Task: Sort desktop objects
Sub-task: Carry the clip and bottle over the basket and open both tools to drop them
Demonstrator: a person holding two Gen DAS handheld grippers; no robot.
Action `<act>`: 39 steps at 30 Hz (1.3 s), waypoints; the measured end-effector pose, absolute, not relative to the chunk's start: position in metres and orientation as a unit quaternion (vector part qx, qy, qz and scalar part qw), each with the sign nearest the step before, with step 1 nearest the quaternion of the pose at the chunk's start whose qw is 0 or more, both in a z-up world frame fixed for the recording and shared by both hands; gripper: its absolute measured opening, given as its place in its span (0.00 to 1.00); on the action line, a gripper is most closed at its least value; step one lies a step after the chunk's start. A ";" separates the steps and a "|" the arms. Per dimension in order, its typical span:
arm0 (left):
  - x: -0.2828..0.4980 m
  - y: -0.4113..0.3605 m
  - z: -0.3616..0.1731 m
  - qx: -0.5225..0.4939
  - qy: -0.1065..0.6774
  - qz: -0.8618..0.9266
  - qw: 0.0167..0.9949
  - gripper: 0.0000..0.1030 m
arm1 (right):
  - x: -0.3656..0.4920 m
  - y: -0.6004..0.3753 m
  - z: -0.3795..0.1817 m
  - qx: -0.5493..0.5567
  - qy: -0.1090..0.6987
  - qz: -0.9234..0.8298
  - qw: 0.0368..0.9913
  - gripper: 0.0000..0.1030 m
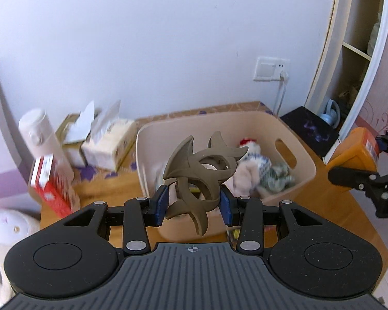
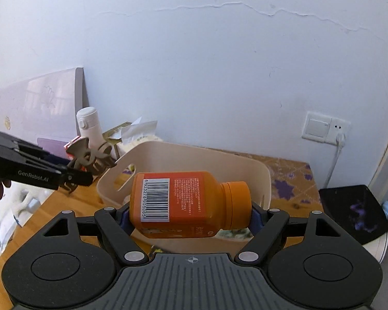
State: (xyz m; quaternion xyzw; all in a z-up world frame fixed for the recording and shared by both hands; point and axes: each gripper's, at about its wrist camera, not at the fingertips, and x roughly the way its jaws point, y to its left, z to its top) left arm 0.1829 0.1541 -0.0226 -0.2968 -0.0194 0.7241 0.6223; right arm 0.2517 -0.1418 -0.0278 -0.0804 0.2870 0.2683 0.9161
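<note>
My left gripper (image 1: 194, 205) is shut on a brown spiky hair claw clip (image 1: 200, 173), held in the air at the near left rim of the beige plastic bin (image 1: 301, 165). The clip also shows in the right wrist view (image 2: 89, 156). My right gripper (image 2: 190, 214) is shut on an orange bottle (image 2: 183, 204) lying sideways, cap to the right, just in front of the bin (image 2: 261, 173). In the left wrist view the bottle (image 1: 354, 152) hangs right of the bin. Plush toys and cloth (image 1: 256, 165) lie inside the bin.
A white thermos (image 1: 42, 137), a red box (image 1: 51, 186) and tissue packs (image 1: 106, 142) stand left of the bin on the wooden table (image 1: 333, 209). A black pad (image 1: 310, 129) lies behind right. A wall socket with a cable (image 1: 271, 69) is behind. A white plush (image 1: 5, 230) sits at the left.
</note>
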 end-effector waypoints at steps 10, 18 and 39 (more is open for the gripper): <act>0.183 0.206 0.003 -0.269 -0.008 0.742 0.614 0.41 | 0.307 -0.142 -0.031 -0.101 0.279 0.271 0.916 0.77; 0.191 0.251 0.002 -0.283 0.009 0.754 0.593 0.41 | 0.346 -0.141 -0.051 -0.102 0.295 0.276 0.909 0.77; 0.187 0.315 -0.055 -0.391 0.055 0.736 0.550 0.41 | 0.405 -0.101 -0.127 -0.164 0.379 0.288 0.864 0.77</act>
